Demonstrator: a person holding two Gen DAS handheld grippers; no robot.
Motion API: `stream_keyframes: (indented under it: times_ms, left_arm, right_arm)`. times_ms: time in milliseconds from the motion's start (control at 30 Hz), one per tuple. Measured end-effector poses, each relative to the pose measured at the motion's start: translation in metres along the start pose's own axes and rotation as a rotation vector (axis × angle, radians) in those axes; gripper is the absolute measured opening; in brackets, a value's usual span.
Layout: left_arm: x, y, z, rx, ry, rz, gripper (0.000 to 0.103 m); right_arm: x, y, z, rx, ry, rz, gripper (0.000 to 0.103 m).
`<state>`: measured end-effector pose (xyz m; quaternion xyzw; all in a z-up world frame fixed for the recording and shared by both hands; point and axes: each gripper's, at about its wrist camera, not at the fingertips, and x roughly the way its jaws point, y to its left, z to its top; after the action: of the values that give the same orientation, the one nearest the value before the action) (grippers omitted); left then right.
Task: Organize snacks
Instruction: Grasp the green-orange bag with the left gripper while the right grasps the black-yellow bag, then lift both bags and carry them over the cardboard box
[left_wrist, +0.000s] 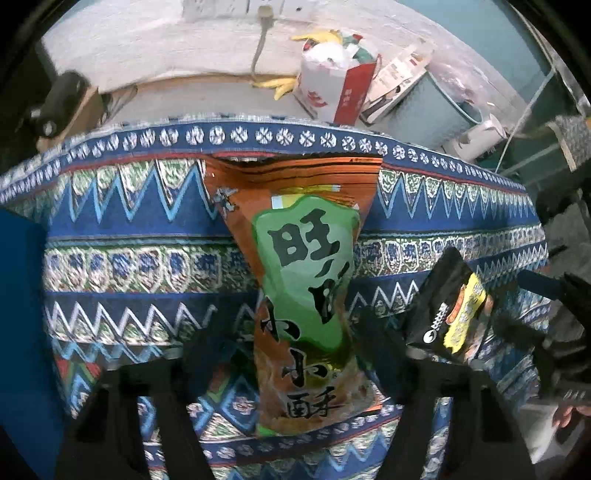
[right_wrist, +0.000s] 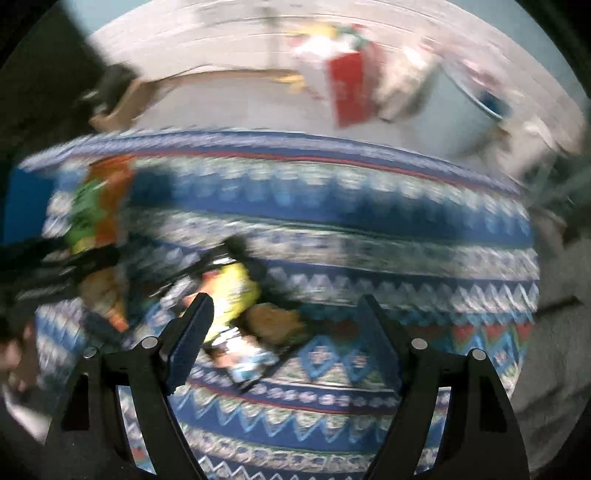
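Left gripper (left_wrist: 295, 354) is clamping the orange bag (left_wrist: 303, 280) at its lower middle, the bag's long axis running straight ahead between the fingers, top seam reaching toward the cloth's (left_wrist: 129, 221) far edge. Black packet (left_wrist: 450, 314) is lying tilted just right of it, apart from it. Right gripper (right_wrist: 284, 325) is gaping wide with nothing between its fingers, the packet sitting at its left finger (right_wrist: 192, 332); bare cloth is spreading right of it, though this view is blurring

One orange-green snack bag (left_wrist: 306, 295), one black-yellow snack packet (left_wrist: 448, 314), one patterned tablecloth (left_wrist: 129, 221)
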<state>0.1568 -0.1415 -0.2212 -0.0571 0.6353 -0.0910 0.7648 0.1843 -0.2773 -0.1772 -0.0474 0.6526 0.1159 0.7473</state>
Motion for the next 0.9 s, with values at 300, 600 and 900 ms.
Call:
stream_keyframes:
  times_ms: [300,600,900]
  left_arm:
    - [-0.008,0.005,-0.020,0.074,0.033,-0.009,0.040]
    - [-0.022,0.009,-0.048,0.126,0.043,0.021,0.037]
    - [-0.049,0.019,-0.067,0.151,0.023,0.040,0.036]
  right_arm:
    - [0.044,0.035,-0.013,-0.264,0.122,-0.074,0.079]
    - [0.063,0.030,-0.008,-0.236,0.119,-0.090,0.079]
    - [0.055,0.028,-0.008,-0.147,0.082,-0.098,0.061]
